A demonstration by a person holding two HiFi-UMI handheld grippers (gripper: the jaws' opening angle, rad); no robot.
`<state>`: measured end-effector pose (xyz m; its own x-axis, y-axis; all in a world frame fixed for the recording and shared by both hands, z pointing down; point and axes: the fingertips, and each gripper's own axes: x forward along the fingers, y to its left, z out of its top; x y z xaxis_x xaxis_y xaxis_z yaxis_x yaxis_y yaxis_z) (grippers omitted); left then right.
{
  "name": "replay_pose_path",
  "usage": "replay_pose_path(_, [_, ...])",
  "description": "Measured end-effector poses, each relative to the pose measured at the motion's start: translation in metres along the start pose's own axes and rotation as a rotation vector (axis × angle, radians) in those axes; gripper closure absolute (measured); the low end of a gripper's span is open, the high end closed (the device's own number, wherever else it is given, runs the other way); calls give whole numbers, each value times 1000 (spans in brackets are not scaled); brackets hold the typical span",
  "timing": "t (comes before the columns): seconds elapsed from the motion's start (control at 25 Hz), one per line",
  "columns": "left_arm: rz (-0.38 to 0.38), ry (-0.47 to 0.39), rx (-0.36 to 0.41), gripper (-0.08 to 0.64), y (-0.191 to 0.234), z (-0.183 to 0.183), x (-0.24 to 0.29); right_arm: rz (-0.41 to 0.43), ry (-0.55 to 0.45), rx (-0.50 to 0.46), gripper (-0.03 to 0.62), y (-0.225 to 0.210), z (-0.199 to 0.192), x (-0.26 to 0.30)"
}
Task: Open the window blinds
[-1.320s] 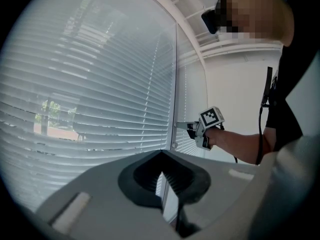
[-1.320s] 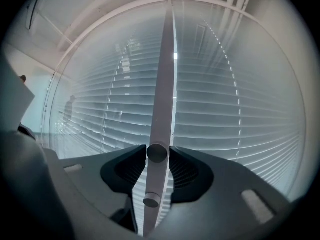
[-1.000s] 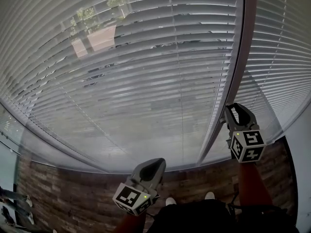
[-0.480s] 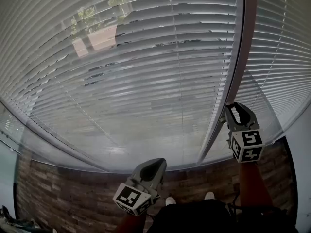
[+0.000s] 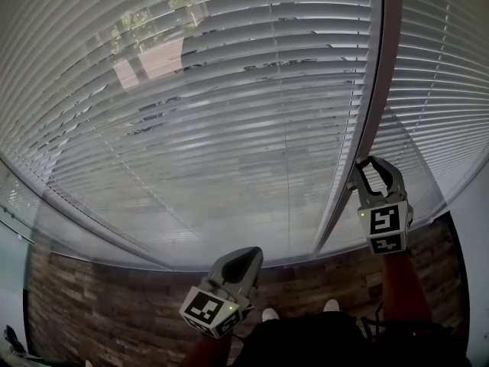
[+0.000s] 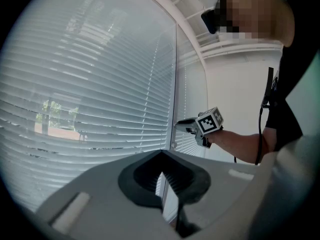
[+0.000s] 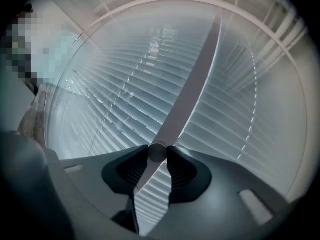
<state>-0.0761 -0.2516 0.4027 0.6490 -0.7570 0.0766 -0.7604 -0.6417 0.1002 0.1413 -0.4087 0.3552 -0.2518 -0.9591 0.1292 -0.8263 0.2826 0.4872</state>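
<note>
Window blinds (image 5: 191, 128) are partway through being opened, I'd say, with the tilting step in hand. The right gripper (image 5: 368, 163) has its jaws closed on a small round knob (image 7: 158, 152), a pad pressing on each side of it. That knob sits on the upright frame post (image 5: 367, 90), low down, and the slats spread away on both sides of the post. They lie angled enough that trees and a building show through on the post's left. The left gripper (image 5: 246, 254) hangs left of the post and well short of it, jaws together on nothing.

Next comes more twisting of the knob with the grip kept firm, or a release and a fresh hold if the wrist runs out of turn.

Against a second ago, the right gripper's marker cube has rolled round on the knob. The left gripper has not budged, and I cannot see any clear change in the slats.
</note>
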Motion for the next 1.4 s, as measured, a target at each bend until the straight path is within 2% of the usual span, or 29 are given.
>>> replay_pose_path(0.12, [9, 6, 6, 560, 1, 3, 0, -32, 22, -108, 445, -1, 2, -1])
replay_pose_path(0.28, [2, -15, -9, 560, 1, -1, 0, -78, 41, -350, 445, 4, -1, -1])
replay_pose_path(0.36, [8, 2, -7, 560, 3, -5, 0, -88, 54, -422, 445, 6, -4, 0])
replay_pose_path(0.56, [7, 1, -2, 560, 2, 0, 3, -115, 64, -514, 445, 5, -6, 2])
replay_pose_path(0.8, [-3, -6, -11, 560, 1, -2, 3, -105, 68, -519, 443, 5, -7, 2])
replay_pose_path(0.92, [5, 12, -7, 560, 1, -2, 2, -72, 49, -419, 430, 6, -3, 0])
replay_pose_path(0.96, [2, 11, -6, 560, 1, -4, 2, -58, 34, -358, 391, 5, 0, -1])
replay_pose_path(1.08, [-9, -4, -2, 560, 0, -3, 4, -22, -20, -110, 380, 1, 5, -5])
replay_pose_path(1.28, [-13, -10, -3, 560, -3, 6, 5, 86, -83, 363, 391, -3, 4, -5])
replay_pose_path(1.36, [-12, -3, 2, 560, -3, 4, 5, 116, -79, 488, 400, -4, -1, -2])
replay_pose_path(1.4, [-12, -4, 1, 560, -3, 5, 6, 125, -73, 518, 405, -3, -3, -1])
